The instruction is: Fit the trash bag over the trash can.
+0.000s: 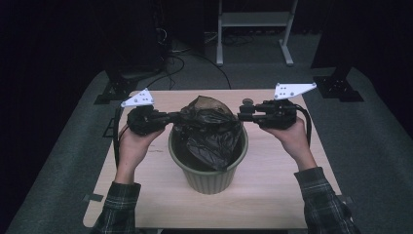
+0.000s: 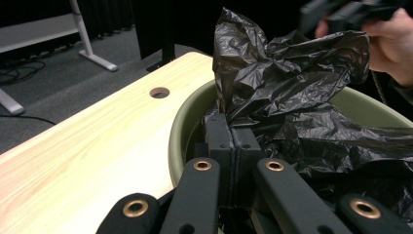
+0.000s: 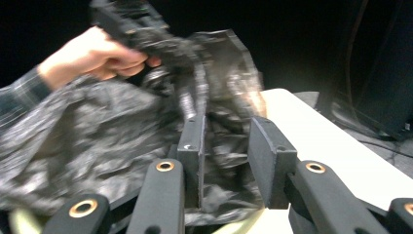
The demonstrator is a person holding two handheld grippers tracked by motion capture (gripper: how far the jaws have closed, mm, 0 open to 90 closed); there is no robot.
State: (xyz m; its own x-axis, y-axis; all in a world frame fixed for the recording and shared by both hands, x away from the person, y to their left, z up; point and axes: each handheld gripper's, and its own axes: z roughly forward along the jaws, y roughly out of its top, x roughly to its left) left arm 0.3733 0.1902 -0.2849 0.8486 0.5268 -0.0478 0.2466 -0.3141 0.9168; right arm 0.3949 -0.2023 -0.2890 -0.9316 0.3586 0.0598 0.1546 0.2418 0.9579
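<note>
our left gripper pinches the black bag at the bin rim, mid-table; our right gripper gapes, bag loose between; lining half done, far rim uncovered.

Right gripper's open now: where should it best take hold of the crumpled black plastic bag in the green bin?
Probably the black plastic bag's raised free edge on its own side, above the round green plastic bin's rim. Come in level from that side with the right gripper: the film stands up in folds there, opposite the shut left gripper.
</note>
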